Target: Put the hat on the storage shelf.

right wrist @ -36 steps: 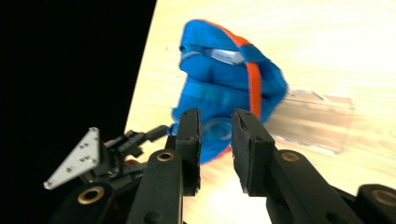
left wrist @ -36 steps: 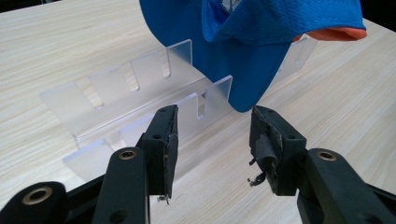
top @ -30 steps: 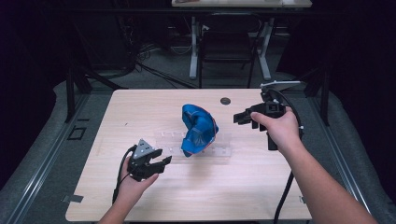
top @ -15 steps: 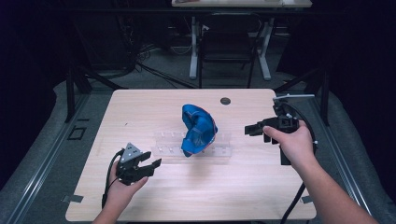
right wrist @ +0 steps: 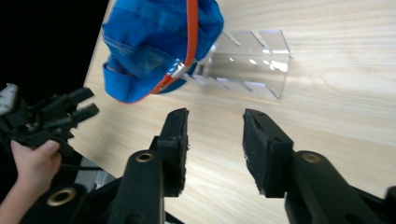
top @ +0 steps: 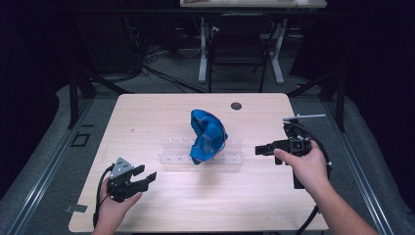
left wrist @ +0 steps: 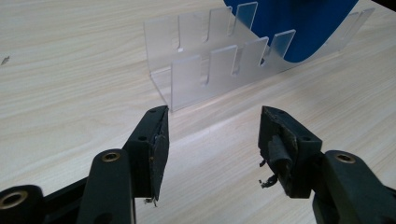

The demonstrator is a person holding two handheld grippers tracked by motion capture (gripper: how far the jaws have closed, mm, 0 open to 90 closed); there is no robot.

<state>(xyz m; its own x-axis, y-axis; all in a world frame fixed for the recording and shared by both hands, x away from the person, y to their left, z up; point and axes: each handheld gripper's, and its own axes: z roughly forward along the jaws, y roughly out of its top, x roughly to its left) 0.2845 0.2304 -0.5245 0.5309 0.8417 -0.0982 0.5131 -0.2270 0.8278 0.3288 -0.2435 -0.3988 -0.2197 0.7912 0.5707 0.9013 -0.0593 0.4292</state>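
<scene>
A soft blue cap (top: 207,135) with an orange trim stood slotted in a clear, notched acrylic rack (top: 230,158) mid-table. The left gripper (top: 145,177) lay well off the rack's near-left, the right gripper (top: 259,150) just off its right end; both had drawn back from the rack since the earlier frames, jaws just opening, spread, nothing between. Bare pale wood table (top: 147,117) surrounded the rack.

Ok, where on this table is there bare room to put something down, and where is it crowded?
Bare wood lies between the clear slotted rack and the table's far edge at left, and along the near edge between the left gripper and right gripper, both open. The middle is crowded: the blue cap sits in the rack. A dark round hole marks the far edge.
</scene>
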